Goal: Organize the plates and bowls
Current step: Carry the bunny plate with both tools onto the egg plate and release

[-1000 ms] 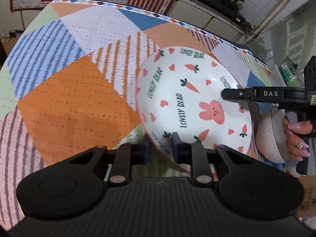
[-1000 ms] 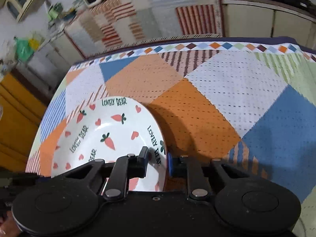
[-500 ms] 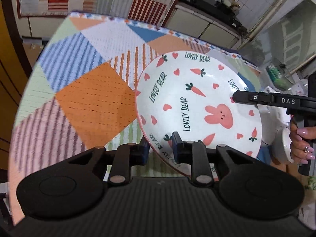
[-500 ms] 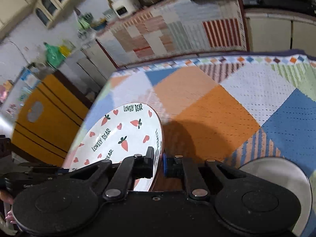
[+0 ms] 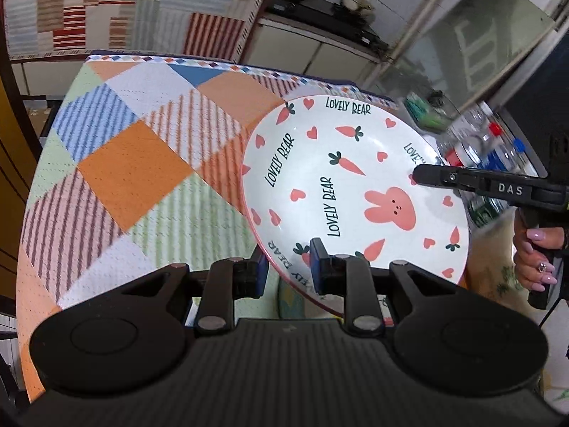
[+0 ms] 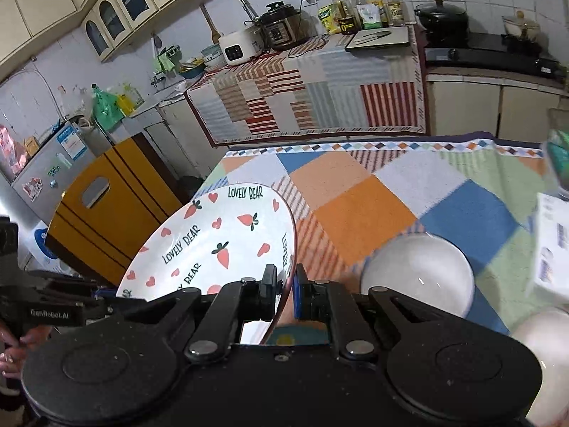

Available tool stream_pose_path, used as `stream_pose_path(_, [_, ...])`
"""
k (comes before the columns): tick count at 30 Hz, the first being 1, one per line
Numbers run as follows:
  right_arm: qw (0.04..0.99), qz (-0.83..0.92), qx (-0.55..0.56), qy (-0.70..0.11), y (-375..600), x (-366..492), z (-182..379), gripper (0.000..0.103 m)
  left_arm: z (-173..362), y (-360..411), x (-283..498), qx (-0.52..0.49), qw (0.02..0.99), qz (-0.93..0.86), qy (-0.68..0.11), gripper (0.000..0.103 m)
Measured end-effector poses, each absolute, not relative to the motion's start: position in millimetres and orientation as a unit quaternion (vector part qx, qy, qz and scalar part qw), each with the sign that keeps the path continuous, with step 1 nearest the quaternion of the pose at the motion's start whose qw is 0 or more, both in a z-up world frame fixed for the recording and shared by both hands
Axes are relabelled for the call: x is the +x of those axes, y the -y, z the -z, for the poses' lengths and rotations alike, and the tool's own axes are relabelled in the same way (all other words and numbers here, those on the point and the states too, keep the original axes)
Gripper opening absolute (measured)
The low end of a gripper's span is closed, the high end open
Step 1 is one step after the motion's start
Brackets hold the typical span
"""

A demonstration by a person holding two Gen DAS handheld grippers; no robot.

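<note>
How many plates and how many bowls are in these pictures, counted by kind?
Plates: 1, the bunny-and-carrot plate, gripped at its rim by the left gripper and the right gripper.
Bowls: 2, a white bowl and a second white bowl at the frame edge.
Total: 3.

Count: 1 plate [image 5: 355, 192] with the bunny-and-carrot print. 2 white bowls in the right wrist view, one [image 6: 418, 275] at lower right, the second [image 6: 544, 334] cut off by the frame's bottom right edge. 2 hand-held grippers: left hand-held gripper [image 5: 288, 272], right hand-held gripper [image 6: 284, 293]. 1 tabletop [image 5: 135, 170] under a patchwork cloth. 4 bottles [image 6: 370, 9] in a row on the back counter, top centre. 2 cookers [image 6: 259, 37] at upper centre.
</note>
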State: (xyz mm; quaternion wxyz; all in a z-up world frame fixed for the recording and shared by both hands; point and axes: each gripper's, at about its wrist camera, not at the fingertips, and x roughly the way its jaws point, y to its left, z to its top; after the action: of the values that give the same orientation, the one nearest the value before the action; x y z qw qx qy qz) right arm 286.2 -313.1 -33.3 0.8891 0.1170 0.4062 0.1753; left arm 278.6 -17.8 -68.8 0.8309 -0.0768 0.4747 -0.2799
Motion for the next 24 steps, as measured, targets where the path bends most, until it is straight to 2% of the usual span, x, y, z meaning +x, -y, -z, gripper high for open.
stream_pose_path(12, [0.881,-0.114,0.174,-0.424,339.4,209.0,73.9,0.014,79.0,33.7,259.5,-0.021,0.81,0.315,-0.494,0.022])
stream_pose_path(24, [0.857,-0.083,0.213,-0.462,343.7,192.1,121.4,0.014,114.0,46.7,258.9,0.011,0.784,0.317,-0.533,0.023])
